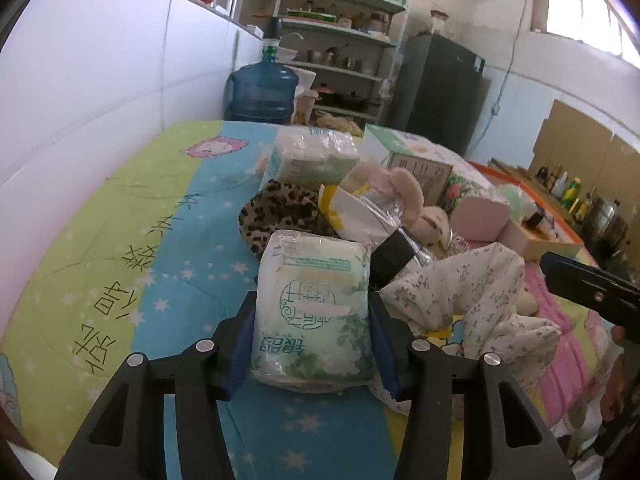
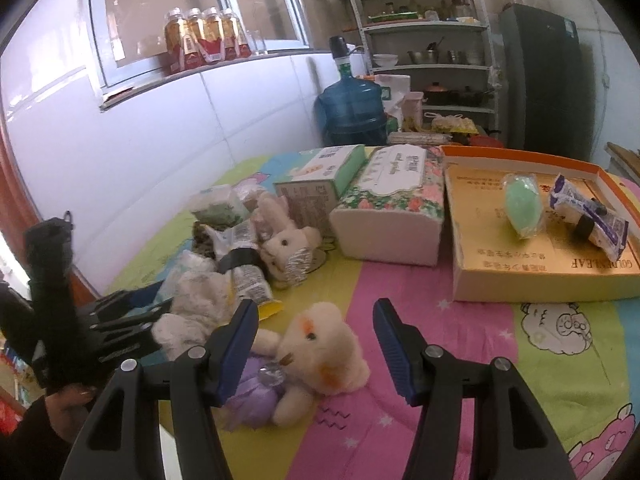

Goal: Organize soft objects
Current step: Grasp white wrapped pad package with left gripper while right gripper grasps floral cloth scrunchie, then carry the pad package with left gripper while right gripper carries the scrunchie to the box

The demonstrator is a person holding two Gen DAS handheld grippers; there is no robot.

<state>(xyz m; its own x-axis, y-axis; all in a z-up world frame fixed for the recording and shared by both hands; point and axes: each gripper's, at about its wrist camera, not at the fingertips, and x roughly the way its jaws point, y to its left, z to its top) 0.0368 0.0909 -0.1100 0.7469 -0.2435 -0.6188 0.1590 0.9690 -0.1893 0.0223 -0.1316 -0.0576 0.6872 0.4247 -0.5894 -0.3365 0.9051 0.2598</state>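
A white and green soft tissue pack (image 1: pixel 316 312) rests on the colourful bed cover (image 1: pixel 160 248), and my left gripper (image 1: pixel 312 300) is shut on it, blue pads pressing both its sides. In the right wrist view my right gripper (image 2: pixel 316 312) stands open over a cream plush bear (image 2: pixel 324 344) in a purple dress, touching nothing. Beyond the pack lie a leopard-print cloth (image 1: pixel 276 208), a crumpled packet (image 1: pixel 360 212) and a white floral cloth (image 1: pixel 460 292). A plush rabbit (image 2: pixel 284 244) sits in the pile.
A shallow orange-rimmed cardboard box (image 2: pixel 520 280) at the right holds a green soft item (image 2: pixel 522 204) and a wrapped packet (image 2: pixel 588 216). A floral tissue box (image 2: pixel 392 204) and a green carton (image 2: pixel 320 178) stand behind. A water jug (image 2: pixel 352 108) and shelves lie beyond the bed.
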